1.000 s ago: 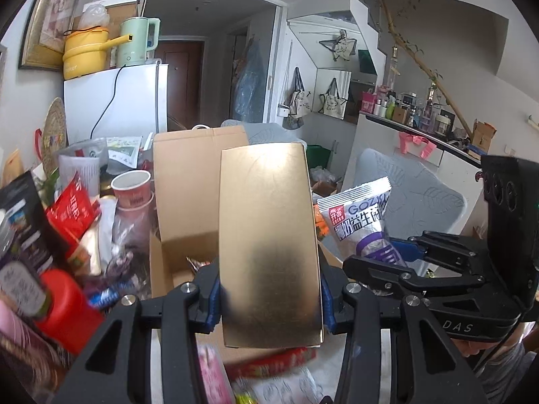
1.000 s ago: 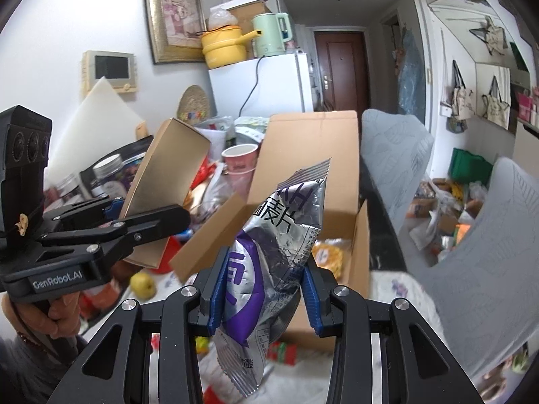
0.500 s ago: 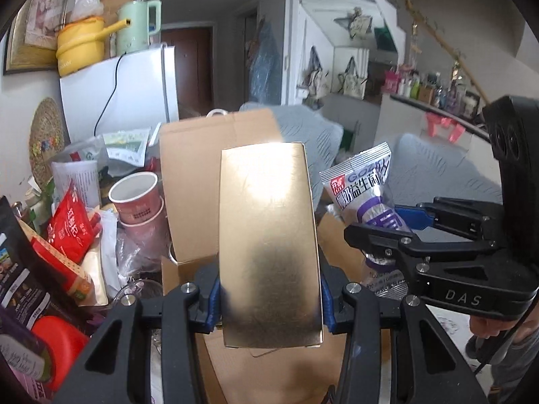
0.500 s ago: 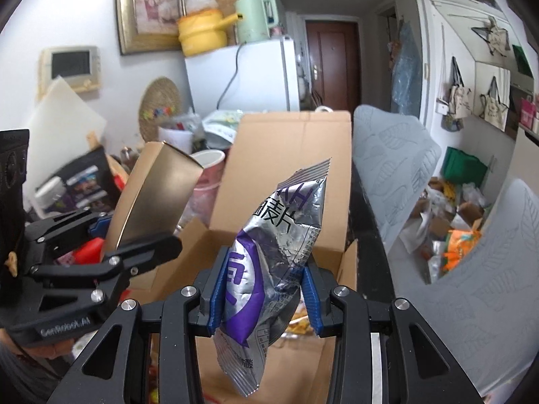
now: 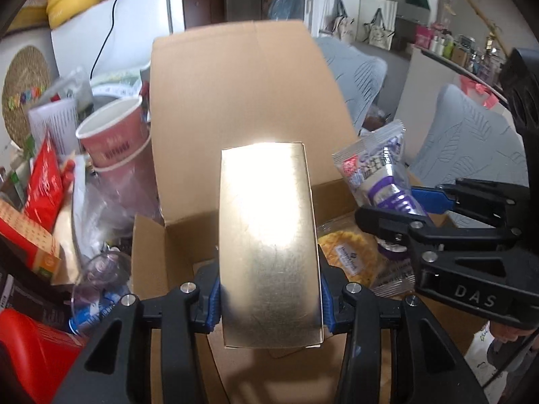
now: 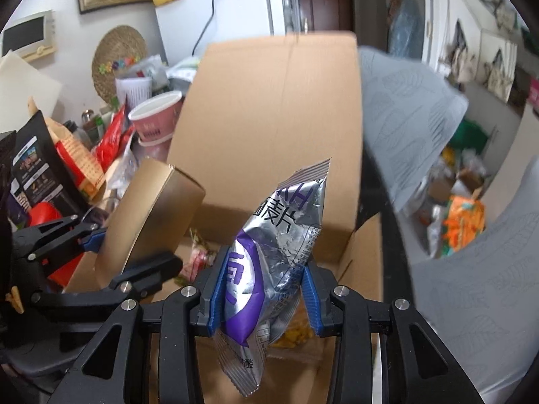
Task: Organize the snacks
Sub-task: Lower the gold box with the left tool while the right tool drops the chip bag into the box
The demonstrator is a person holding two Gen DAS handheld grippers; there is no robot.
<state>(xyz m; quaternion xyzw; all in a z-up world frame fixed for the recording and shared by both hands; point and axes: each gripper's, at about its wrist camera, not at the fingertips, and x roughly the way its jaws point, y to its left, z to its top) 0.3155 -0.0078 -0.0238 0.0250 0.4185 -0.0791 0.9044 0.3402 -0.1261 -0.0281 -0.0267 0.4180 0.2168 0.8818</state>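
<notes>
Both hand-held grippers had advanced toward the open cardboard box (image 5: 242, 101) since the earlier frames, tipping downward until the box's interior filled the lower half of each view where before its upright rear flap stood farther off. The left hand-held gripper (image 5: 269, 299) remained clamped, jaws part-way apart, on a flat gold box (image 5: 269, 235), its pads pressing the two long sides; that carton hung above the near-left part of the cardboard box's mouth. The right hand-held gripper (image 6: 262, 299) kept its narrower squeeze on a silver-and-purple snack packet (image 6: 279, 235), which stood upright over the right part of the mouth, just beside the gold box. Neither grip had widened or tightened across the interval. Inside the cardboard box, a yellow snack bag (image 5: 350, 252) already lay on the floor below the packet. To the left of the cardboard box, stacked pink paper cups (image 5: 114, 134) and red packets (image 5: 47, 181) crowded the worktop. Judging by this, the carry was nearly over and both items looked poised for release, though neither was yet in the box.
</notes>
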